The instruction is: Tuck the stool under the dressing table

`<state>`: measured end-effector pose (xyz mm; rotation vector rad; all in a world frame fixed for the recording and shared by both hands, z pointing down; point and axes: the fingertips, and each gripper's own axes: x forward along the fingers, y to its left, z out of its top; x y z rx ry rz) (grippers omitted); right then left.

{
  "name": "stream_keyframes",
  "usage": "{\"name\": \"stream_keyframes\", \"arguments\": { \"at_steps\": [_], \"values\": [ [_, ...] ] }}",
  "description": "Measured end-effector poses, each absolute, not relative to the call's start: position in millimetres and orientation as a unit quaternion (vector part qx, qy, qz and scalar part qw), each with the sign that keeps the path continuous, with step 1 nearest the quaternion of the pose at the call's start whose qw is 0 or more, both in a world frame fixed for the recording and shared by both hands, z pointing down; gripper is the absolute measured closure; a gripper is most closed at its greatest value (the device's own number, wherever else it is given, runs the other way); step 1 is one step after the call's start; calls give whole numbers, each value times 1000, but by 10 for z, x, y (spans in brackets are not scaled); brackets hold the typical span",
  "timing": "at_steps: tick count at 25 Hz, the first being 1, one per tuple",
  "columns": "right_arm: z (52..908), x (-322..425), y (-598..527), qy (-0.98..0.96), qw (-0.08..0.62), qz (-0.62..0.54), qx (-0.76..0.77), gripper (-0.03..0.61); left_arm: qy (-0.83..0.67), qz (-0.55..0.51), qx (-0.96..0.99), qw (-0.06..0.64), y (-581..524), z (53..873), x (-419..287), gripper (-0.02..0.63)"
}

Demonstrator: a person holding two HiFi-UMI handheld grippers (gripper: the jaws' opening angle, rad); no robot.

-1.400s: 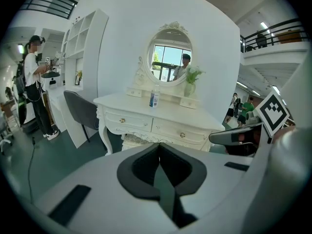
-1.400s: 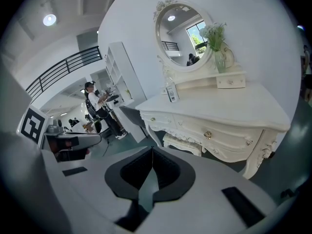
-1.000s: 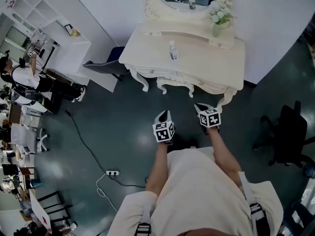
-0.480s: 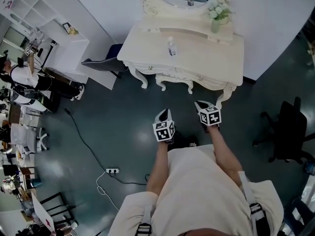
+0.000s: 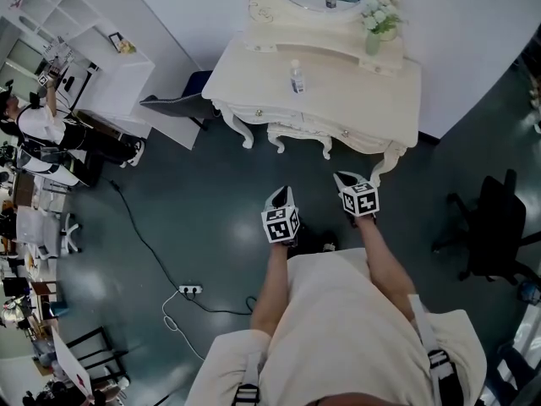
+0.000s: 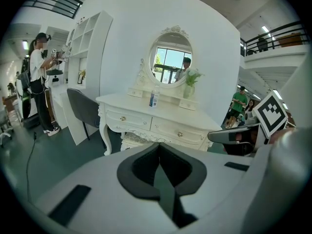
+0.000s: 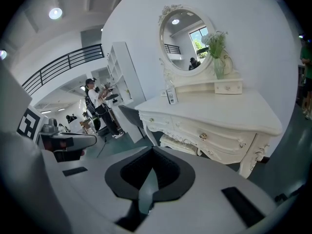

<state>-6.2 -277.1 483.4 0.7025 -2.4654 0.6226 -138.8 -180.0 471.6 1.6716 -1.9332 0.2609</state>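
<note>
- The left hand-held gripper (image 6: 158, 146) has its jaws pressed together at the tips, with nothing between them. Its own view looks over them at the table's drawer front.
- The right hand-held gripper (image 7: 152, 149) is pressed together too, and empty. Each gripper view catches the other gripper's marker cube at its edge.
- Only the head view shows the two side by side above the dark green floor (image 5: 194, 210), apart from the table's front edge.
- A power strip (image 5: 191, 290) with its cable lies on the floor to the person's left, seen from the head view alone.
- The stool (image 6: 137, 139), white and carved, stands under the table (image 5: 338, 100), between the front legs and beneath the drawers. Both gripper views show it there, while the head view hides it under the table top.
- A water bottle (image 5: 297, 76) stands upright near the table's middle.
- A vase of flowers (image 5: 373, 47) sits on the raised ledge at the back right corner.
- The oval mirror (image 6: 170, 57) rises from the back edge, whole in the gripper views and cropped in the head view.
- A grey chair (image 5: 173, 108) stands just beside the table's left end, with a white shelf unit (image 5: 110, 83) beyond it and a person (image 6: 39, 82) standing there.
- A black office chair (image 5: 494, 227) off to the right shows only in the head view.
</note>
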Motion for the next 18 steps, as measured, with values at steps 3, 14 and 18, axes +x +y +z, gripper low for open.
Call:
{"name": "stream_keyframes", "arguments": {
  "at_steps": [3, 14, 18],
  "values": [
    [4820, -13, -2790, -905, 245, 225, 266, 535, -720, 99, 626, 283, -1795, 4733, -1350, 598],
    [4817, 61, -2819, -904, 239, 224, 275, 535, -715, 117, 633, 272, -1830, 4738, -1288, 598],
    [4812, 71, -2829, -904, 236, 224, 276, 535, -715, 116, 633, 272, -1834, 4738, -1286, 598]
  ]
}}
